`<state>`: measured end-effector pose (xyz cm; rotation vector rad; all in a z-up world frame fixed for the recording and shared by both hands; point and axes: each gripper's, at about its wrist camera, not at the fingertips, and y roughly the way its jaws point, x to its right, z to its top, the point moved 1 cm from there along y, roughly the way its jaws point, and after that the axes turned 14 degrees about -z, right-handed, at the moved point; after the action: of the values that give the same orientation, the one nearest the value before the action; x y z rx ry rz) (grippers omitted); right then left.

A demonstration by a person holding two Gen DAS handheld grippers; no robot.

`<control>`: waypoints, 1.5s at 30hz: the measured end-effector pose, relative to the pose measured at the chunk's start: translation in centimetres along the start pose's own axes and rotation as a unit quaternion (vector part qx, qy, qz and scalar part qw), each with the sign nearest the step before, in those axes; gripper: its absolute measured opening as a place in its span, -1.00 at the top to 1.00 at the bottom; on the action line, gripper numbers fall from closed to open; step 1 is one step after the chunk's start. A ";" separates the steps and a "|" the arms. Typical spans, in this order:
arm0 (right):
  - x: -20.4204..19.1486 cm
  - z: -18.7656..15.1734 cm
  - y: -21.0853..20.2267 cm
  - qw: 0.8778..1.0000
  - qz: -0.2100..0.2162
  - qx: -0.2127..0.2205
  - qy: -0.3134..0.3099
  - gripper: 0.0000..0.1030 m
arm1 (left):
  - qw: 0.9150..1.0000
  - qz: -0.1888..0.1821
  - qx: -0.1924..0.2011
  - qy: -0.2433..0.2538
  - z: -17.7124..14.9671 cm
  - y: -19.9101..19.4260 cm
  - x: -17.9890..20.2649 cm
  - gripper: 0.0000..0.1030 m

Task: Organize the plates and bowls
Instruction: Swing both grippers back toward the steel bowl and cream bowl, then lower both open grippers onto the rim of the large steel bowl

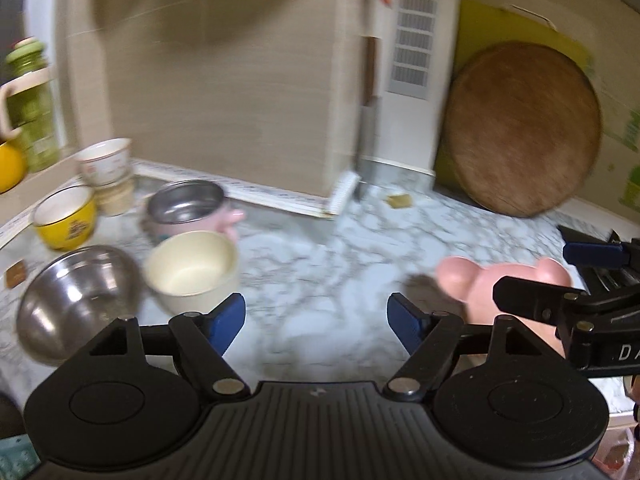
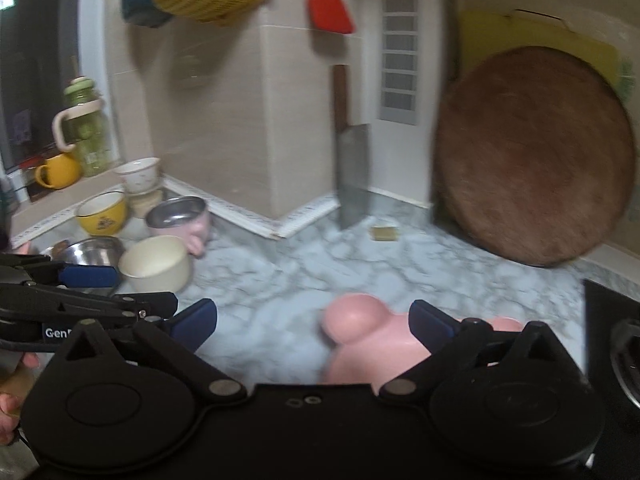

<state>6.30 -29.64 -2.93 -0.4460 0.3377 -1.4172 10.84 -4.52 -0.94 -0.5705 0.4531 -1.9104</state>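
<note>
Logged on marble counter, lower left of left-wrist view: bowls clustered close together, presumably gathered for sorting. Steel bowl nearest the lens, just beside cream bowl; behind these, pink steel-lined pot, yellow bowl and white patterned bowl stacked on another piece, nearest the wall. Stood apart at lower right: pink animal-shaped dish, eared end pointing left, resting on the counter, partly hidden behind the other tool. Left gripper released, jaws spread, nothing between them, aimed at bare marble between cluster and pink dish. Right gripper likewise released at full spread; pink dish seen behind and between its jaws in right-wrist view, no pad pressing on it, so judged set down rather than held. Leaned against wall, right of frame: round wooden board, stored upright, likely to dry. Cleaver upright at the wall corner. No plates visible. Strong blur throughout; fine contacts within the cluster not determinable.
</note>
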 end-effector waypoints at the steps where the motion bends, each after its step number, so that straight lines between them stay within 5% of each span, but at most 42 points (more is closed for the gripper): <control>1: -0.9 0.2 0.1 1.000 0.007 0.000 -0.003 -0.99 | 1.000 0.007 0.002 -0.004 0.0 -0.4 -0.7 -0.52; 15: -14.5 2.6 3.8 0.996 0.073 -0.041 -0.036 -0.99 | 0.990 0.129 -0.001 -0.059 -0.1 -4.9 -14.1 -0.52; 25: -21.7 2.8 8.0 0.992 0.081 -0.094 -0.039 -0.99 | 0.976 0.201 -0.020 -0.079 0.4 -3.8 -23.0 -0.52; 41: -28.6 2.0 14.6 0.984 0.070 -0.159 -0.043 -0.77 | 0.963 0.235 -0.062 -0.118 0.8 1.9 -32.6 -0.52; 45: -29.9 1.7 15.6 0.981 0.073 -0.174 -0.052 -0.56 | 0.961 0.235 -0.069 -0.127 0.6 2.8 -33.8 -0.52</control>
<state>16.75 1.61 -10.20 -0.7616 0.5267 -1.1881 24.90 25.48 -8.13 -0.7182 0.5041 -1.3404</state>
